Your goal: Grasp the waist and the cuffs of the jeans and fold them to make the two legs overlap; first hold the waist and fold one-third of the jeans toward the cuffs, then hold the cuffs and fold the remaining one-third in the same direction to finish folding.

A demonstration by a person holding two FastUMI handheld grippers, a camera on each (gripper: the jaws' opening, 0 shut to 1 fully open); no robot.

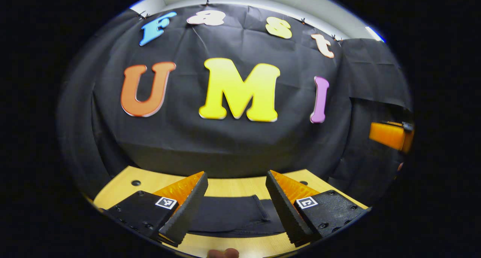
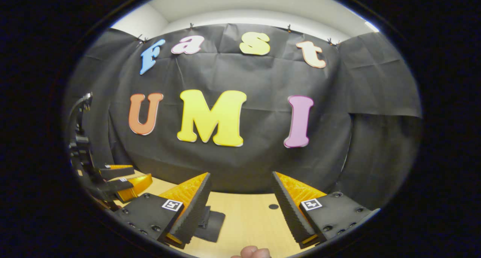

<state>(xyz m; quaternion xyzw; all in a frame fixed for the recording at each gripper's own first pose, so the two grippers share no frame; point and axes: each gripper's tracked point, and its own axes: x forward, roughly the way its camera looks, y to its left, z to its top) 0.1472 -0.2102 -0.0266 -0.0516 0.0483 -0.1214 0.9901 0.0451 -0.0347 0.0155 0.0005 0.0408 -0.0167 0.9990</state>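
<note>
Dark jeans [image 1: 233, 216] lie flat on the wooden table [image 1: 229, 183], directly below and between the fingers of my left gripper [image 1: 236, 174]. That gripper is open and holds nothing. In the right gripper view, one end of the jeans [image 2: 213, 224] shows beside the left finger of my right gripper [image 2: 241, 175], which is open and empty above bare wood [image 2: 250, 220]. Which end of the jeans is the waist cannot be told. The left gripper [image 2: 121, 179] also appears at the left of the right gripper view, its fingers apart.
The black cloth wall [image 1: 225, 145] rises right behind the table's far edge. Small round holes [image 2: 273, 206] dot the tabletop. An orange part of the other gripper [image 1: 391, 135] shows at the right edge of the left gripper view. A fingertip [image 2: 252, 252] sits at the bottom.
</note>
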